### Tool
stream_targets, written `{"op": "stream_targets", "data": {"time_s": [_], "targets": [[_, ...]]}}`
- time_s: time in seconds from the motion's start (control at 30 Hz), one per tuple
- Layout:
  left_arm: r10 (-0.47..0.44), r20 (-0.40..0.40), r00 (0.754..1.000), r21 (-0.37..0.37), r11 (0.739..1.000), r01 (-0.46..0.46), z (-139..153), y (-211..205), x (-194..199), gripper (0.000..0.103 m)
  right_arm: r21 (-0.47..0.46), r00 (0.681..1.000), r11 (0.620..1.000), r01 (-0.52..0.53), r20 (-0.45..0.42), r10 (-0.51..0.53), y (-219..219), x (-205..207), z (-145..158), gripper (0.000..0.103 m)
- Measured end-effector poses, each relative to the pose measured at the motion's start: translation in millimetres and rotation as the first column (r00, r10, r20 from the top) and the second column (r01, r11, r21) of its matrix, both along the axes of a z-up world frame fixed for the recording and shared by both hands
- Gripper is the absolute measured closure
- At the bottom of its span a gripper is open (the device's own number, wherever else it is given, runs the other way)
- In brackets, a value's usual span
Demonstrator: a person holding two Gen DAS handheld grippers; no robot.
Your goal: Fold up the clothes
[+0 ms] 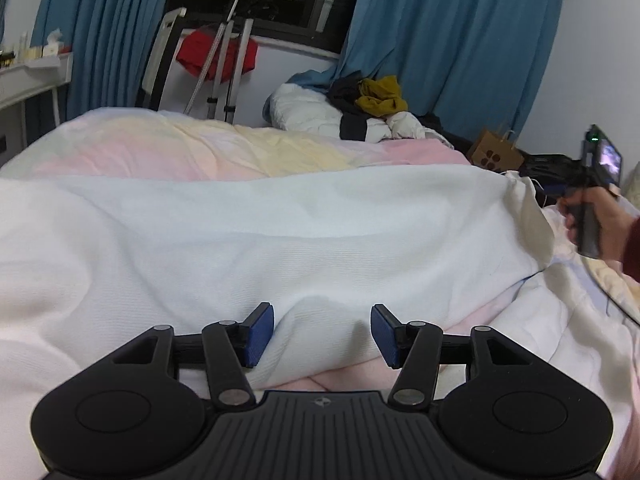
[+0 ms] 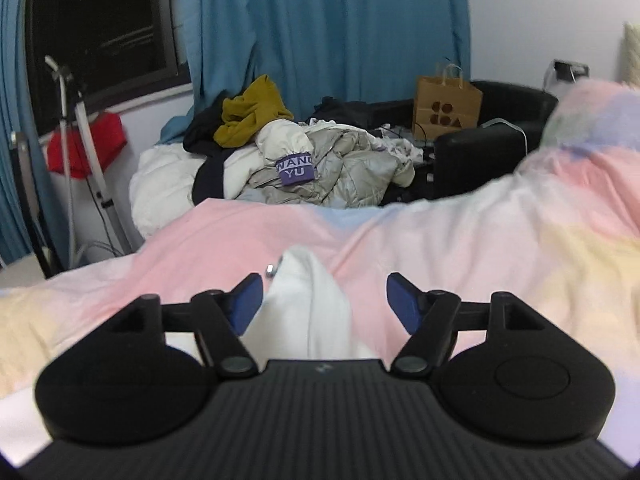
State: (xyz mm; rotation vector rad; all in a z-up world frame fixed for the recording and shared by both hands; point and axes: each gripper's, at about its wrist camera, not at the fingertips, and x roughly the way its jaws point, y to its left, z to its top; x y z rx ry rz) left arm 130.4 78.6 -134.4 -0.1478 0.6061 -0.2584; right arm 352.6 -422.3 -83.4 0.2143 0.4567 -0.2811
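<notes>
Slack is the main hazard here. The large white knitted garment (image 1: 280,232) lies spread across the pastel pink-and-yellow bed cover (image 1: 168,148), filling the middle of the left wrist view, its near hem bunched into a soft ridge between the blue pads.

The left gripper (image 1: 322,334) has its fingers wide apart, straddling that ridge without closing on it. In the right wrist view the right gripper (image 2: 325,304) is likewise spread wide, with a narrow white end of the garment (image 2: 308,300) rising between the fingers, nearer the left pad; a small metal ring (image 2: 270,271) sits by its tip. Neither gripper holds anything.

If either one closes now, it may pinch only a single layer, or catch the bed cover along with the knit, so a lift would drag the bedding and skew the fold. The white end sits off-centre, so a closing pad could push it aside instead of trapping it. Loose knit also stretches and sags, so uneven pulls from the two sides would leave a crooked edge.
</notes>
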Motion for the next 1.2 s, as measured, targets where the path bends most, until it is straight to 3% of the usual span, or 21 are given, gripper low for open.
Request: {"op": "stream_targets", "data": {"time_s": [0.23, 0.53, 0.67, 0.73, 0.9, 0.97, 1.03, 1.2], "targets": [[0.004, 0.024, 1.000, 0.047, 0.999, -0.005, 8.8, -5.6, -18.2, 0.047, 0.003, 1.000, 1.000, -0.023, -0.010, 0.023, 28.7, -87.2, 12.9, 0.033], [0.060, 0.064, 0.996, 0.033, 0.997, -0.062, 49.8, 3.1, -84.6, 0.047, 0.170, 0.997, 0.983, -0.075, 0.037, 0.070, 73.1, -224.4, 21.4, 0.033], [0.124, 0.043, 0.991, 0.010, 0.992, -0.125, 61.3, 23.3, -122.9, 0.047, 0.181, 0.995, 0.978, -0.103, 0.027, 0.099, 76.6, -269.6, 20.2, 0.032], [0.195, -0.002, 0.981, -0.029, 0.980, -0.195, 65.7, 47.8, -141.3, 0.046, 0.239, 0.996, 0.967, -0.092, 0.034, 0.086, 67.5, -281.6, 20.5, 0.033], [0.382, -0.134, 0.914, -0.201, 0.893, -0.403, 82.8, 136.1, -190.7, 0.040, 0.359, 0.999, 0.933, 0.025, 0.021, -0.035, 36.1, -292.1, 13.2, 0.033], [0.449, -0.179, 0.875, -0.253, 0.839, -0.483, 90.8, 170.7, -213.5, 0.036, 0.395, 0.995, 0.914, 0.096, -0.017, -0.097, 23.5, -293.5, 3.8, 0.032], [0.510, -0.221, 0.831, -0.291, 0.779, -0.555, 93.2, 196.4, -232.2, 0.024, 0.443, 0.988, 0.884, 0.150, -0.037, -0.149, 10.2, -294.7, -5.8, 0.032], [0.581, -0.349, 0.735, -0.348, 0.648, -0.677, 79.9, 238.1, -253.6, 0.023, 0.513, 0.964, 0.821, 0.251, -0.055, -0.260, -10.5, -302.6, -20.1, 0.032]]}}
